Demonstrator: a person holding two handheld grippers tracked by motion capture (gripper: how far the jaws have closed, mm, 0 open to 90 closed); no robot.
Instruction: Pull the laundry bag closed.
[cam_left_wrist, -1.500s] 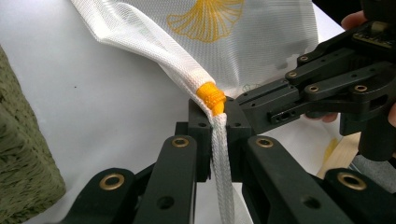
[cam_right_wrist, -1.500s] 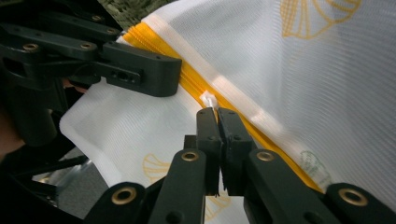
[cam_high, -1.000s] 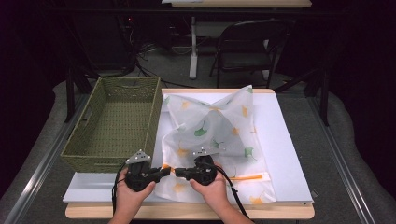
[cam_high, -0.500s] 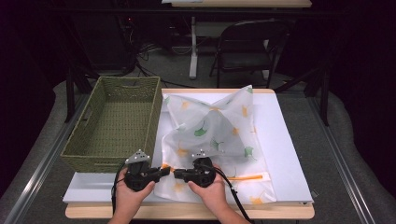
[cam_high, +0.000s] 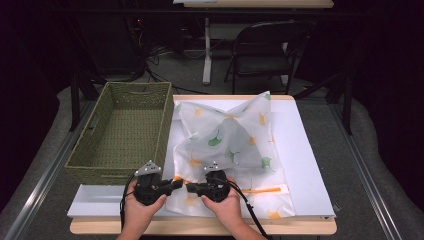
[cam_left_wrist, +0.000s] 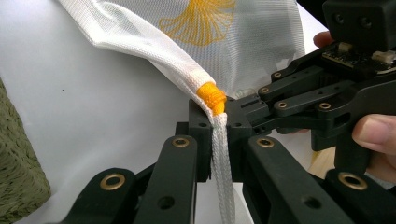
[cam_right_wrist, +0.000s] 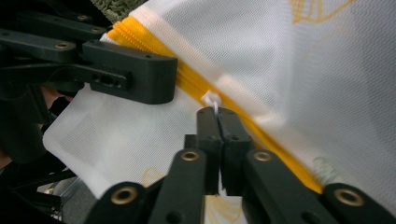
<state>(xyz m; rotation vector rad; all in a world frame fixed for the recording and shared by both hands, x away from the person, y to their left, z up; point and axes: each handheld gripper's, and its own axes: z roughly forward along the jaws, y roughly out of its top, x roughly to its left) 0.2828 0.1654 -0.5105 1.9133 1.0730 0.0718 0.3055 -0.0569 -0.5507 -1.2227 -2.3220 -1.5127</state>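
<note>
L gripper (cam_left_wrist: 218, 140) fingers clamped on mesh bag (cam_high: 235, 145) corner, R gripper (cam_right_wrist: 218, 135) fingers pinching white zipper pull (cam_right_wrist: 211, 99), near basket (cam_high: 120, 135)

The wicker basket (cam_high: 122, 132) walls off the table (cam_high: 310, 165) from nine to eleven o'clock, its near wall just beside the left gripper (cam_high: 172, 184). The rumpled mesh bag (cam_high: 235, 145) rises from twelve to two o'clock, peaking at the far edge. Bare tabletop lies open at three o'clock, and a narrow clear strip runs along the near edge at seven o'clock.
</note>
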